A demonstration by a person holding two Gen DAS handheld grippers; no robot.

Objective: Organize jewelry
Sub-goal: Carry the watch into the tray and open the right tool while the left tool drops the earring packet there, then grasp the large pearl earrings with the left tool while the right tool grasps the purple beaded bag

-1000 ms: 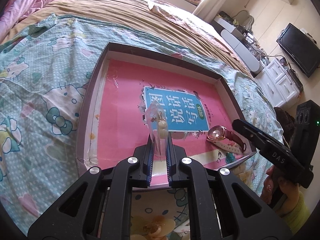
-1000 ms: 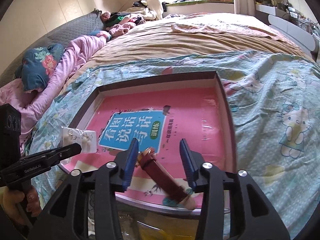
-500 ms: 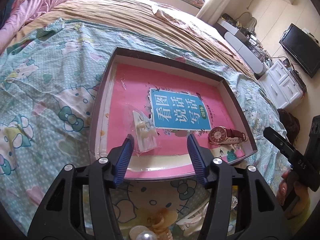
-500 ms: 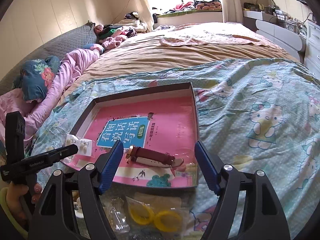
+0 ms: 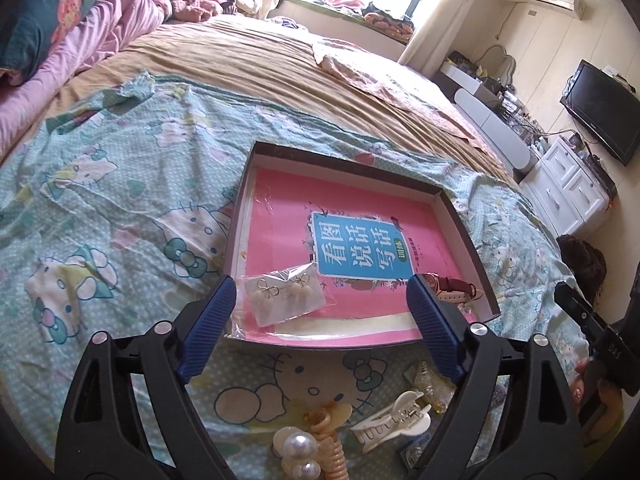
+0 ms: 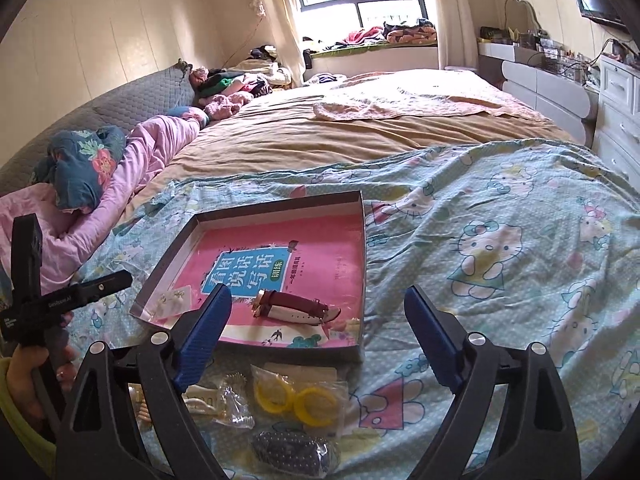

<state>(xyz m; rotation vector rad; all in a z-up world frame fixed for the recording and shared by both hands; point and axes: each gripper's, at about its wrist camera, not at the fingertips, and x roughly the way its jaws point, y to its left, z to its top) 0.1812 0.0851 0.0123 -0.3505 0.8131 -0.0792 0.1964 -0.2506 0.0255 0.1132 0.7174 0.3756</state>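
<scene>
A shallow dark box [image 5: 256, 148] [image 6: 363, 240] lined with a pink book lies on the bed. In it lie a clear bag of pearl bow earrings [image 5: 285, 299] [image 6: 173, 298] at the near left and a maroon-strap watch [image 5: 451, 289] [image 6: 295, 306] at the near right. My left gripper [image 5: 320, 324] is open and empty, above the box's near edge. My right gripper [image 6: 318, 338] is open and empty, held back from the watch. Loose in front of the box lie a white hair claw [image 5: 394, 418], a pearl hair piece [image 5: 298, 454], bagged yellow rings [image 6: 296, 398] and a dark dotted piece [image 6: 294, 450].
The box sits on a Hello Kitty sheet [image 5: 100, 208] [image 6: 500, 248] over a tan blanket. Pink bedding and pillows [image 6: 120, 160] lie at the left. White drawers [image 5: 576, 188] and a TV stand to the right of the bed.
My left gripper opened and let the earring bag drop into the box. My right gripper opened wider off the watch. Both pulled back and up from the box.
</scene>
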